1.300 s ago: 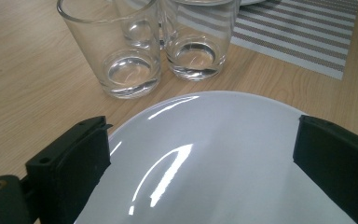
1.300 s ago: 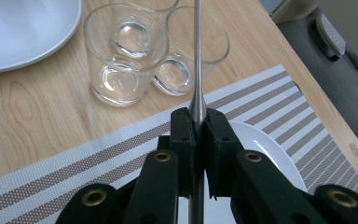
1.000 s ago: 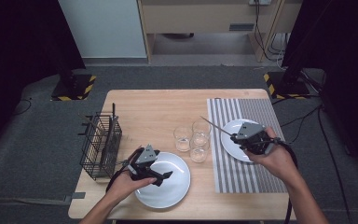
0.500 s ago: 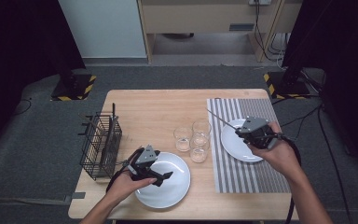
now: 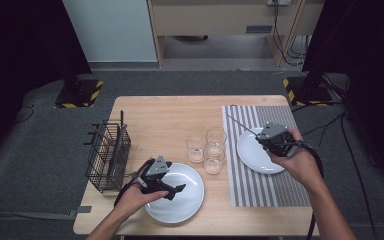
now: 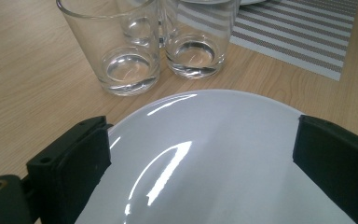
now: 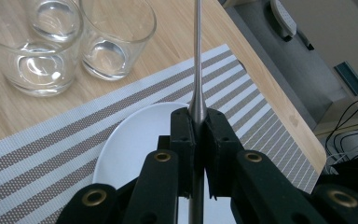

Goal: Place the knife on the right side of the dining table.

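My right gripper (image 7: pixel 196 140) clamps a thin metal utensil (image 7: pixel 197 56) above the mat's plate (image 5: pixel 255 152), ready to place; my left gripper (image 6: pixel 205 158) spreads wide over the front-edge plate (image 6: pixel 214 158)

Grey carpet floor (image 5: pixel 40 150), wooden table (image 5: pixel 165 120), black curtains (image 5: pixel 20 45), white panel (image 5: pixel 110 30).

The left tool (image 5: pixel 172 186), in a hand at the lower middle of the high view, has its jaws spread wide. The right tool (image 5: pixel 260 137), at centre right, has its jaws clamped tight together.
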The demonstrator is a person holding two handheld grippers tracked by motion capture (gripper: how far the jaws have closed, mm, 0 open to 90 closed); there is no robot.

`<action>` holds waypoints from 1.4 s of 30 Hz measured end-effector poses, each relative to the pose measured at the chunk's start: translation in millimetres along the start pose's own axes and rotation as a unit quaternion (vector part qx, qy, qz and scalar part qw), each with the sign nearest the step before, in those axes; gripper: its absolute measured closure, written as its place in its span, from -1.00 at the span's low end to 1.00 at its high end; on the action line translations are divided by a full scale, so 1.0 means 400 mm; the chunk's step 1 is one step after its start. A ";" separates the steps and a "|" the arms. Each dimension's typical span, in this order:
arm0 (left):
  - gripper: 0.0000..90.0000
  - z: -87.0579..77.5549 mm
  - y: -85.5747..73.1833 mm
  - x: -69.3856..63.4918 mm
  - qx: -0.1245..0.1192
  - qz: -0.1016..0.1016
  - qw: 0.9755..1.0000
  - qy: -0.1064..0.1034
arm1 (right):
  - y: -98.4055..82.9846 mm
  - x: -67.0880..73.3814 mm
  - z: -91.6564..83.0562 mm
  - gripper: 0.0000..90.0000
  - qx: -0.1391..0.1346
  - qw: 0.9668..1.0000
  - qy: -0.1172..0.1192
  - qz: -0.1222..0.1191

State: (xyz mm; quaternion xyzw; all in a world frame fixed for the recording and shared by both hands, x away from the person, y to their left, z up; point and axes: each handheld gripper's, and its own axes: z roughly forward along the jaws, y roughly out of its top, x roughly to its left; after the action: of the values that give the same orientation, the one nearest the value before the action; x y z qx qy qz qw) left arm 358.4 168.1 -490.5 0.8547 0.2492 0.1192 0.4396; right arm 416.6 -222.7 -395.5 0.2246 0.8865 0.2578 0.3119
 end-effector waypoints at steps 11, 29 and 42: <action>-0.92 0.000 0.000 0.007 -0.001 -0.007 1.000 -0.001 | 0.007 -0.032 0.030 0.85 0.024 1.000 -0.013 -0.014; -0.92 -0.005 -0.007 0.014 -0.001 -0.020 1.000 0.003 | 0.017 -0.101 0.092 0.85 0.052 0.998 -0.031 -0.023; -0.92 -0.001 -0.011 0.009 0.002 -0.030 1.000 0.003 | 0.005 -0.148 0.149 0.85 0.071 0.996 -0.033 -0.038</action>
State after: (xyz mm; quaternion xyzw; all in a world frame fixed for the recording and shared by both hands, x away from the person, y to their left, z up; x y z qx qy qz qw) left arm 359.8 172.5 -494.0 0.8474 0.2759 0.1079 0.4405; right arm 498.4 -235.4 -408.6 0.2212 0.8995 0.1745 0.3339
